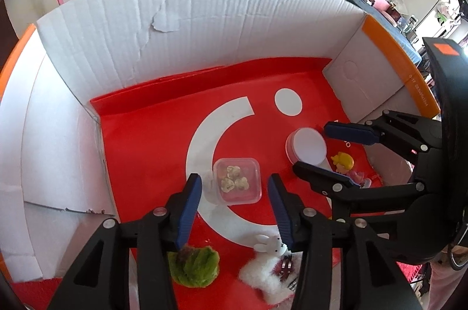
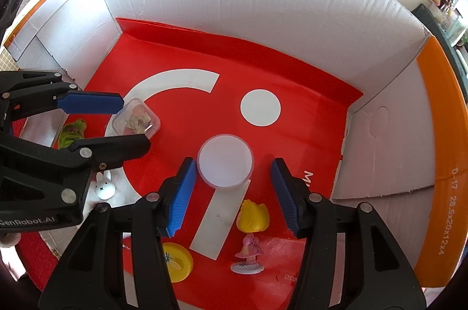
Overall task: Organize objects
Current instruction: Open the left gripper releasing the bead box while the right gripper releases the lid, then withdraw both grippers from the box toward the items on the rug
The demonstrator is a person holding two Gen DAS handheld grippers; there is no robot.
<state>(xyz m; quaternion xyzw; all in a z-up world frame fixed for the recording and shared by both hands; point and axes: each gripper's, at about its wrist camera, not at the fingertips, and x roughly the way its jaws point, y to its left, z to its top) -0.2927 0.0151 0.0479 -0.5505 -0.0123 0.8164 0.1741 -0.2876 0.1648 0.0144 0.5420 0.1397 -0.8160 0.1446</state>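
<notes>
Red sheet (image 1: 152,140) with a white arc lines the floor of the white cardboard box (image 1: 204,17). Left wrist view: the left gripper (image 1: 235,207) hangs wide open and empty just short of the clear square container (image 1: 238,180), its fingers spaced wider than the lid, apparently to straddle it. A green fuzzy toy (image 1: 196,266) and a white rabbit figure (image 1: 270,247) lie nearer the camera than the container; bare floor lies beyond it toward the back wall.

Right wrist view: the right gripper (image 2: 232,197) is equally spread, holding nothing, with the round white-lidded pot (image 2: 224,165) between its fingertips, untouched. A yellow-haired doll (image 2: 251,231) and a yellow disc (image 2: 177,261) lie nearer than the pot; open floor separates it from the right wall.
</notes>
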